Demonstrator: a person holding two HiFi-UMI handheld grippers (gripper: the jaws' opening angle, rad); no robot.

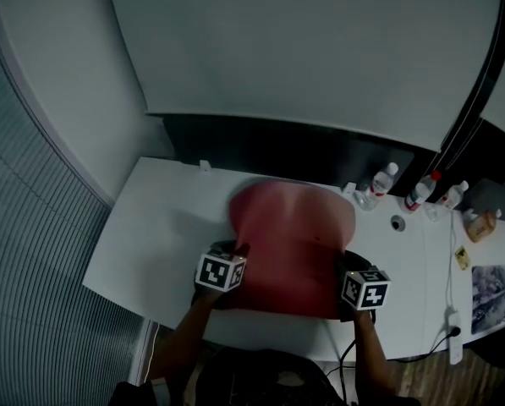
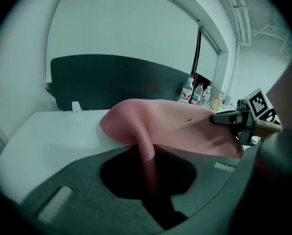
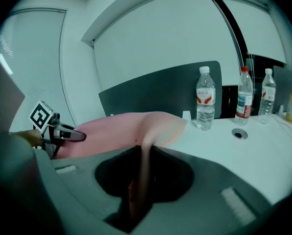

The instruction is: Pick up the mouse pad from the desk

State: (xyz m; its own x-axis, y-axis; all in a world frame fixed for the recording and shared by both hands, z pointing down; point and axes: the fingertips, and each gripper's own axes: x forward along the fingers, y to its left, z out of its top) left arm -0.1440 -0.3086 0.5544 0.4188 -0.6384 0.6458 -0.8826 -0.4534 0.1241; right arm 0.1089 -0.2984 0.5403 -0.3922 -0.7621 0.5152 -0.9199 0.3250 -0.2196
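Pink mouse pad [image 1: 290,244]; bottle labels [image 3: 205,98] unreadable

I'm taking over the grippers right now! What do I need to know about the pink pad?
Left hand-held gripper: shut on the mouse pad, at its near left edge.
Right hand-held gripper: shut on its near right edge.
Mouse pad: near edge raised off the desk, sagging between the two grips; far edge looks to rest on the desk.
Done: both grips taken.
Left: probably lift both sides evenly until the pad hangs clear.

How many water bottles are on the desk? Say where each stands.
3, in a row on the desk, at its back: left bottle, red-capped middle bottle, right bottle. None seems hidden.
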